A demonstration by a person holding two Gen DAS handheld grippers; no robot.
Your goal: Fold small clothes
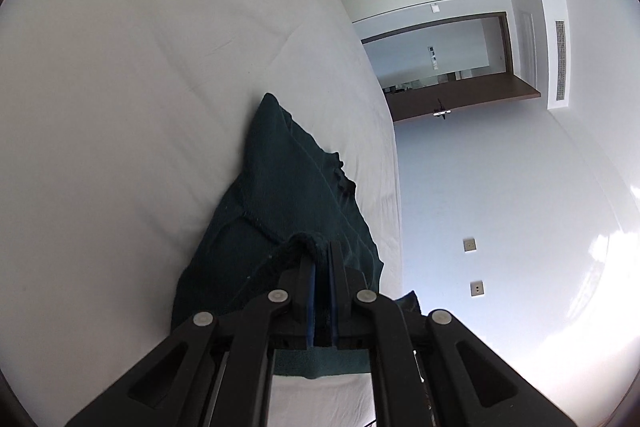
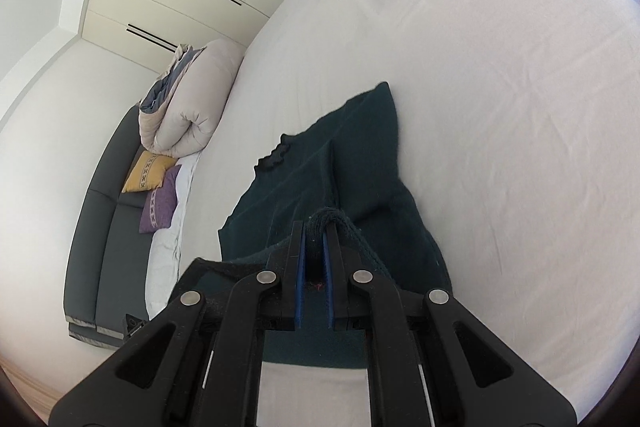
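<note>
Two grippers, one garment, and both have a bite on it. The left gripper (image 1: 321, 259) is clenched on a bunched, rolled edge of the dark teal knit top (image 1: 280, 195), blue-lined fingers (image 1: 311, 283) pressed close with the fabric bulging out just past the tips. Over on the other side, the right gripper (image 2: 316, 239) is clamped on a similar wad of the same dark teal knit top (image 2: 352, 163), cloth squeezed between its blue pads (image 2: 301, 267).

Look at the lie of it: the garment stretches away from both grippers across the white bed sheet (image 1: 140, 87), long axis running straight out along the fingers, far end tapering to a corner that rests on the sheet. The near edge is lifted in the grips; the rest drapes down and lies on the bed.

It's a thick, fuzzy knit, deep green-blue, nearly black in the shadows. A darker scalloped trim (image 2: 276, 155) edges a cutout along one side, and a long lengthwise crease runs down the middle in the right wrist view. Visible stitching follows a seam near the left gripper.

Further off, a rolled beige duvet (image 2: 192, 107) sits at the bed's edge, with a yellow cushion (image 2: 146, 171) and a purple cushion (image 2: 162, 201) beside it on a grey sofa (image 2: 104, 227).
</note>
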